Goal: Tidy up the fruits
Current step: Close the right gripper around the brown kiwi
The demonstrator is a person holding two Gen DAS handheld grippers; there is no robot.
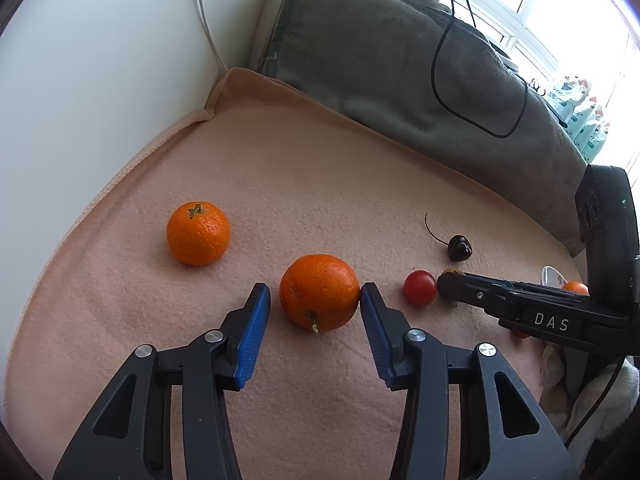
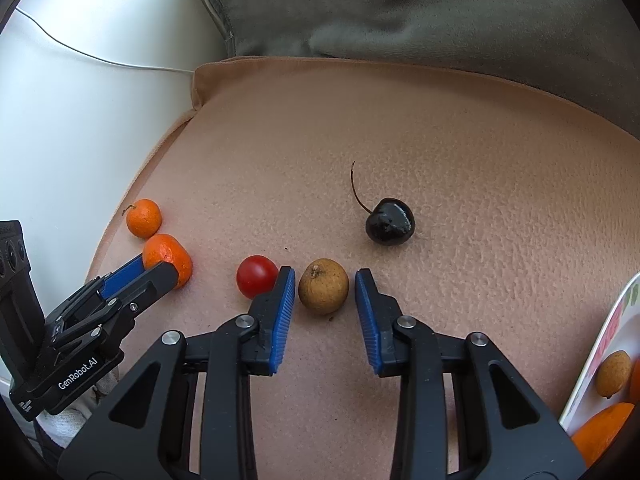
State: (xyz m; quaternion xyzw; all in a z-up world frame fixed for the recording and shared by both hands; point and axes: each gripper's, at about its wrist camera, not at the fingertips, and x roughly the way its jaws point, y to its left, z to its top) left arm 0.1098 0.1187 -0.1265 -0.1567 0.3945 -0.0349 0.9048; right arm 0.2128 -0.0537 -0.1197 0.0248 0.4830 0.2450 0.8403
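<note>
Both claws are straddling fruit to lift it.
Left claw [image 1: 315, 300] is bracketing the near orange [image 1: 319, 292], one pad touching; right claw [image 2: 325, 286] is standing narrowly parted around the brown fruit [image 2: 323, 286], not yet gripping.

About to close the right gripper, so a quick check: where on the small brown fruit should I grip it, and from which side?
Grip the brown fruit across its widest middle, coming from above and the near side as the right gripper already straddles it. It is round with its stem end tilted up and away, so the flanks offer the best seat. Mind the cherry tomato close outside one pad.
</note>
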